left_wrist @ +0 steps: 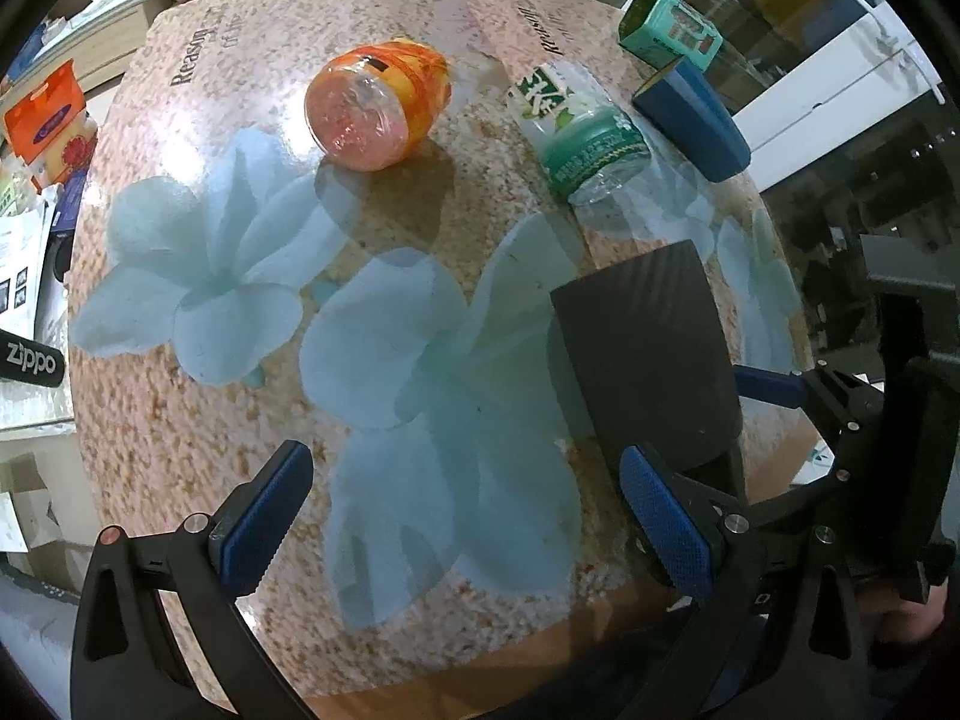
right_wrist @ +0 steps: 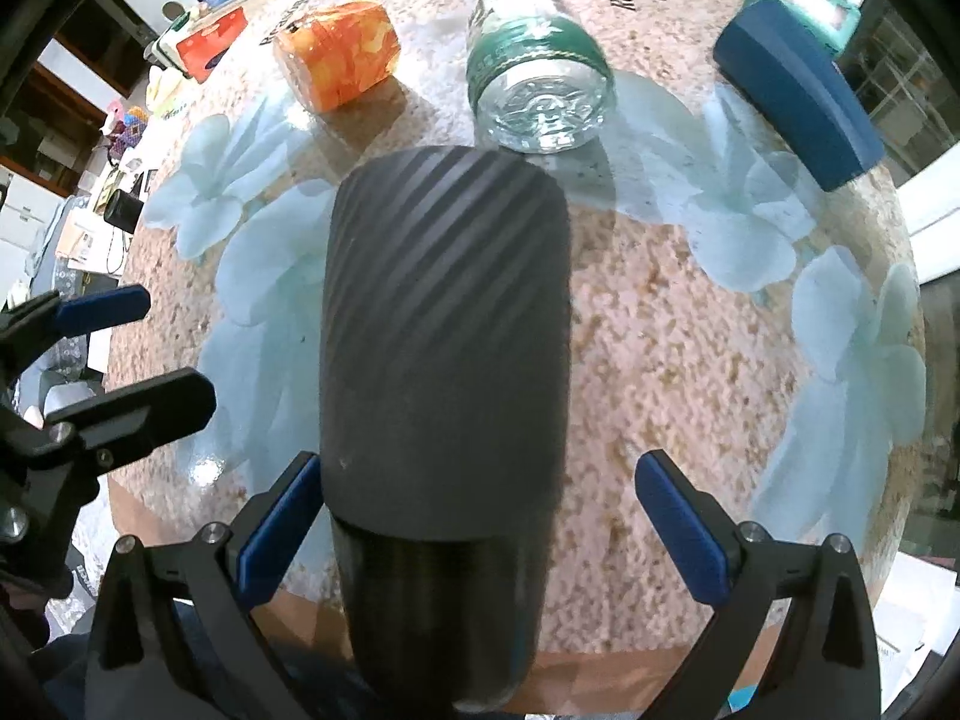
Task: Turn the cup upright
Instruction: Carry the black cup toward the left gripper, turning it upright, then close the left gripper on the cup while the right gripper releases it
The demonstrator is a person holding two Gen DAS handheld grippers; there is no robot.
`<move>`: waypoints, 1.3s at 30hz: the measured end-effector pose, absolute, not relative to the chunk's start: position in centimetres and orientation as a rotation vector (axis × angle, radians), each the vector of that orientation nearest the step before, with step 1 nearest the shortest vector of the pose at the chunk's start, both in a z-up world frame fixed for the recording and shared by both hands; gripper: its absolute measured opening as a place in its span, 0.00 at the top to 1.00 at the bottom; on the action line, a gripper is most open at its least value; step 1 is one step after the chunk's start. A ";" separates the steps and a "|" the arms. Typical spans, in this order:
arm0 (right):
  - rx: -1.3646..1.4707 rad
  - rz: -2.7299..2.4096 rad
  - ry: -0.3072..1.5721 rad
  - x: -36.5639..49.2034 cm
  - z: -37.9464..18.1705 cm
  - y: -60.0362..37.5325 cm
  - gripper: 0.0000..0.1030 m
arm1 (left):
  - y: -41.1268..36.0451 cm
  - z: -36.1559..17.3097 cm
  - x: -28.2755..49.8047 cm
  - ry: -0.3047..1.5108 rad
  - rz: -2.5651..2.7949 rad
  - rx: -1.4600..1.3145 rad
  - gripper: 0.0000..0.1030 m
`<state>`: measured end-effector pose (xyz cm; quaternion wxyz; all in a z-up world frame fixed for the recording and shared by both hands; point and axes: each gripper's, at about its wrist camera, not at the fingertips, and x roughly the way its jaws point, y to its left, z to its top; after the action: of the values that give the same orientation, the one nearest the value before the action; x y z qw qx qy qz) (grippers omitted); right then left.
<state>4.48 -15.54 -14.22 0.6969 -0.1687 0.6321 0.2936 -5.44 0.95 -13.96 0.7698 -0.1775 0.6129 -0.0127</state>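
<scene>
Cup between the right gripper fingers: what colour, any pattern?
Matte black cup with diagonal ribbed stripes near its far end; clearest in the right wrist view.

A dark ribbed cup [right_wrist: 444, 324] stands on the flower-patterned table [right_wrist: 690, 372], between the spread blue fingertips of the right gripper [right_wrist: 480, 522], its left pad [right_wrist: 279, 531] against the cup. Beyond the cup lie a clear bottle [right_wrist: 540, 72], an orange jar [right_wrist: 339, 54] to its left and a blue case [right_wrist: 798, 90] to its right. The left gripper [right_wrist: 129, 354] sits left of the cup.
</scene>
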 end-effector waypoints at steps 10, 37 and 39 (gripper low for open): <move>-0.342 0.629 1.374 3.5 -10.2 -19.4 0.00 | 0.4 -11.4 -6.3 1.316 -0.070 -0.432 0.00; -0.307 0.701 1.263 6.9 -2.9 -24.2 0.00 | -4.4 -12.3 -1.2 1.481 0.068 -0.542 0.00; -0.308 0.738 1.277 7.6 -3.4 -24.0 0.00 | -4.2 -13.4 -1.0 1.508 0.114 -0.564 0.00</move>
<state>7.61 -23.97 -3.40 0.7295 -0.1399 0.5797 0.3350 -0.96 -4.22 -13.37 0.6918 -0.2524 0.6746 0.0510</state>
